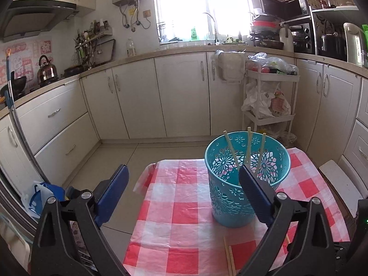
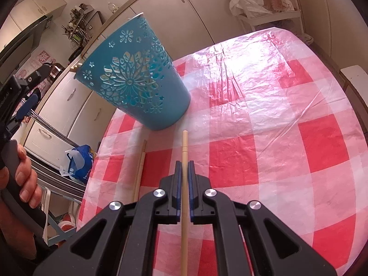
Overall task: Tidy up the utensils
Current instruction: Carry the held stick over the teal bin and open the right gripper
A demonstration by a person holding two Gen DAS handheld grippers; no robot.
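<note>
In the left wrist view, we see our left gripper (image 1: pixel 182 184) with its fingers (image 1: pixel 113 191) spread wide and nothing between them. The teal basket (image 1: pixel 232 197) stands upright on the worktop (image 1: pixel 184 216), near its far edge, and three chopsticks (image 1: pixel 249 146) lean inside it. Two more chopsticks (image 1: pixel 230 256) lie on the checked cloth at the near edge. In the right wrist view, our right gripper (image 2: pixel 184 163) has its fingers pressed on one chopstick (image 2: pixel 184 142), whose tip points toward the foot of the basket without touching it. The two loose chopsticks lie just beside it, toward the left edge of the worktop.
</note>
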